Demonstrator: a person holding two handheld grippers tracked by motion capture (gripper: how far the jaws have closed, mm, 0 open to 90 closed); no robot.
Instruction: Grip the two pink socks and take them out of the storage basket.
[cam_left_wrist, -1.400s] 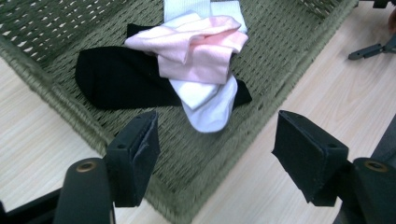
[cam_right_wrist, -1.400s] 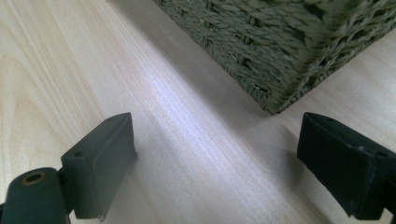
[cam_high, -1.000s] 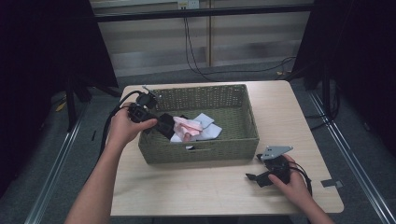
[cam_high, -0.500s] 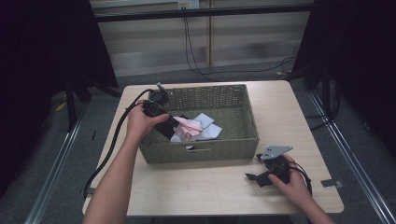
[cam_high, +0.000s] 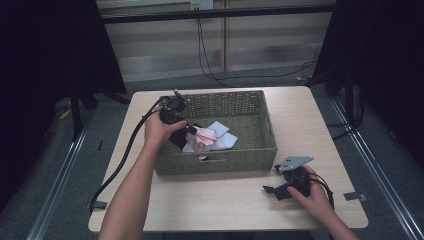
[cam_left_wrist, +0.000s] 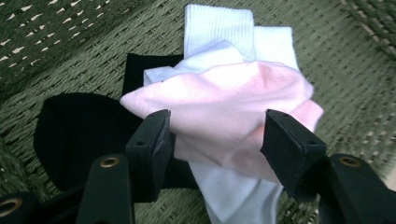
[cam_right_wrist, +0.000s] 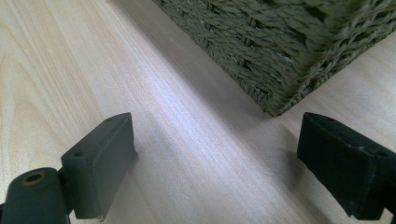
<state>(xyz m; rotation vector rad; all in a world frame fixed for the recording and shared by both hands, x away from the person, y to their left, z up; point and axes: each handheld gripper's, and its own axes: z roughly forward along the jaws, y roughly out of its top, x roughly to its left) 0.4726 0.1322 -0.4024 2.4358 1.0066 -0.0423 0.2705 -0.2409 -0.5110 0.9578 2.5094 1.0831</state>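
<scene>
A green woven basket (cam_high: 215, 162) sits mid-table and holds a pink sock (cam_high: 205, 135), white socks (cam_high: 223, 141) and a black sock (cam_high: 179, 141). My left gripper (cam_high: 192, 131) reaches down into the basket from its left side. In the left gripper view the left gripper (cam_left_wrist: 217, 135) straddles the bunched pink sock (cam_left_wrist: 224, 98); its jaws have just been closing, and the pads stand at the sock's two sides without squeezing it flat. White socks (cam_left_wrist: 219, 28) and the black sock (cam_left_wrist: 74, 130) lie underneath. My right gripper (cam_high: 270, 189) rests open on the table, nothing between its jaws.
The right gripper (cam_right_wrist: 215, 158) faces the basket's near right corner (cam_right_wrist: 280, 46) over bare wooden table (cam_right_wrist: 70, 70). The left gripper's cable (cam_high: 120, 165) hangs over the table's left edge. Dark frames and a floor rail surround the table (cam_high: 225, 205).
My left hand has moved right and down, from the basket's left rim onto the sock pile. The right hand has stayed where it was.
</scene>
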